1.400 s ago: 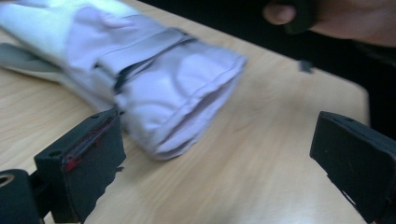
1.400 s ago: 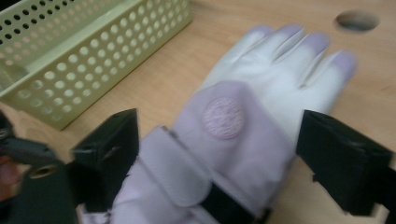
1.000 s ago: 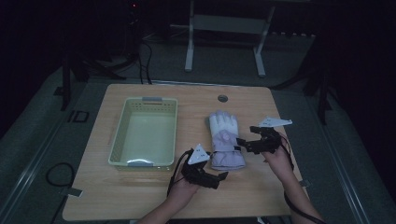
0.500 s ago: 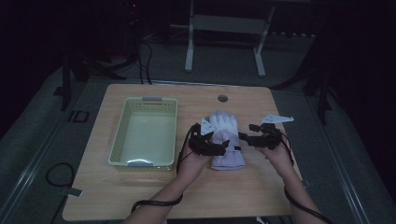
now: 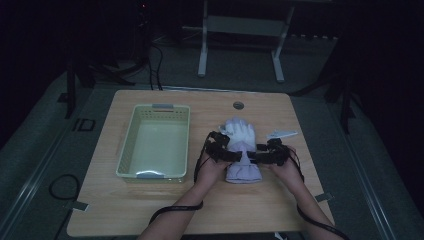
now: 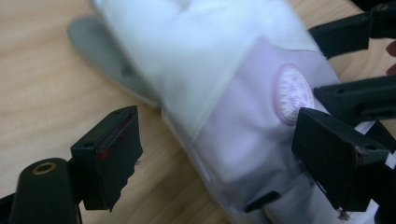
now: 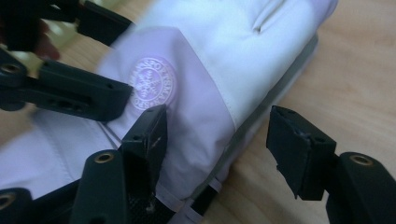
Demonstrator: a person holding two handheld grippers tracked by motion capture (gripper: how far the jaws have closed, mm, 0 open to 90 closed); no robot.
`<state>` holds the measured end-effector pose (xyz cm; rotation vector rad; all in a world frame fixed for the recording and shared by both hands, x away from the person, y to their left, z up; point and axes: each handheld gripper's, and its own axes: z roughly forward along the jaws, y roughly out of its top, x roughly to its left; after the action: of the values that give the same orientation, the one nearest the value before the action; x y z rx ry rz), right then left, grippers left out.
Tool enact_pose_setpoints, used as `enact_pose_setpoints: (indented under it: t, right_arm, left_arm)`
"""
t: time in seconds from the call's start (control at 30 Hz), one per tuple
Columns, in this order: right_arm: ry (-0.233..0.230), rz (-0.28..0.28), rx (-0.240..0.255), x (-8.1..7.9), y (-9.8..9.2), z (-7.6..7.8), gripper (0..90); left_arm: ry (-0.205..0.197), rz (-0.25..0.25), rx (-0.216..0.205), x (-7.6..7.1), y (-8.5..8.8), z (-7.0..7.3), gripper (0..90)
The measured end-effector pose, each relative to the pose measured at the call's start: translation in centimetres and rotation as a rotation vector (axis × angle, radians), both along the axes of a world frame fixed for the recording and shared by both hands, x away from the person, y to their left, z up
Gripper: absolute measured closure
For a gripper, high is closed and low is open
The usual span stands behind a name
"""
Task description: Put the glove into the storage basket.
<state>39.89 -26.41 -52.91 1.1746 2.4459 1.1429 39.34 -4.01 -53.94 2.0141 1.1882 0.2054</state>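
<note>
The white-and-lilac glove (image 5: 241, 150) lies flat on the wooden worktop (image 5: 165, 210), right of the green basket (image 5: 155, 141), fingers pointing away from the person, cuff toward them. Since a second ago both grippers have moved in: left gripper (image 5: 231, 155) and right gripper (image 5: 256, 158) straddle the cuff edges, jaws closing but apart. The room is dark.
</note>
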Motion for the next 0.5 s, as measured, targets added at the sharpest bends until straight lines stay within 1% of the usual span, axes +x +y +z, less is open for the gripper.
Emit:
enact_pose_setpoints:
  t: [0.03, 0.07, 0.1, 0.13, 0.17, 0.2, 0.23, 0.27, 0.3, 0.33, 0.37, 0.4, 0.43, 0.47, 0.5]
  right_arm:
    - [0.010, -0.001, -0.006, 0.1, 0.0, -0.3, 39.7]
    - [0.039, -0.002, 0.003, 0.2, 0.0, -0.8, 40.8]
    - [0.039, -0.002, 0.003, 0.2, 0.0, -0.8, 40.8]
    - [0.060, -0.008, 0.008, 0.3, 0.0, -1.3, 42.9]
    - [0.066, -0.006, 0.013, 0.4, 0.0, -1.5, 43.9]
    - [0.086, -0.004, 0.031, 0.5, -0.1, -1.6, 47.6]
    - [0.099, -0.003, 0.039, 0.5, -0.2, -1.7, 50.1]
    - [0.110, 0.004, 0.048, 0.6, -0.2, -1.9, 52.9]
    - [0.112, 0.006, 0.048, 0.6, -0.2, -1.9, 54.8]
    - [0.129, 0.012, 0.053, 0.6, -0.2, -1.9, 58.6]
    - [0.128, 0.015, 0.053, 0.6, -0.2, -1.9, 59.5]
    - [0.126, 0.017, 0.051, 0.6, -0.1, -1.8, 61.5]
    - [0.124, 0.017, 0.051, 0.6, -0.1, -1.8, 62.8]
    - [0.121, 0.013, 0.053, 0.5, -0.1, -1.8, 67.0]
    - [0.122, 0.005, 0.055, 0.5, -0.1, -1.8, 69.3]
  left_arm:
    - [0.017, -0.005, 0.005, 0.1, 0.0, -0.4, 16.1]
    - [0.033, -0.002, -0.007, 0.3, 0.0, -0.6, 16.0]
    - [0.033, -0.002, -0.007, 0.3, 0.0, -0.6, 16.1]
    - [0.065, -0.007, -0.027, 0.5, 0.2, -1.1, 16.2]
    - [0.073, -0.015, -0.045, 0.6, 0.3, -1.4, 16.4]
    - [0.079, -0.029, -0.062, 0.6, 0.4, -1.5, 19.9]
    - [0.101, -0.046, -0.099, 0.8, 0.6, -1.8, 24.1]
    - [0.119, -0.060, -0.122, 0.9, 0.7, -1.9, 29.4]
    - [0.137, -0.074, -0.159, 1.1, 0.8, -2.2, 33.7]
    - [0.146, -0.083, -0.172, 1.2, 1.0, -2.3, 35.5]
    - [0.164, -0.089, -0.210, 1.3, 1.1, -2.5, 38.6]
    - [0.170, -0.094, -0.222, 1.4, 1.3, -2.6, 41.9]
    - [0.179, -0.097, -0.240, 1.4, 1.4, -2.7, 43.1]
    - [0.181, -0.103, -0.247, 1.4, 1.4, -2.7, 46.6]
    - [0.184, -0.108, -0.250, 1.4, 1.5, -2.7, 48.4]
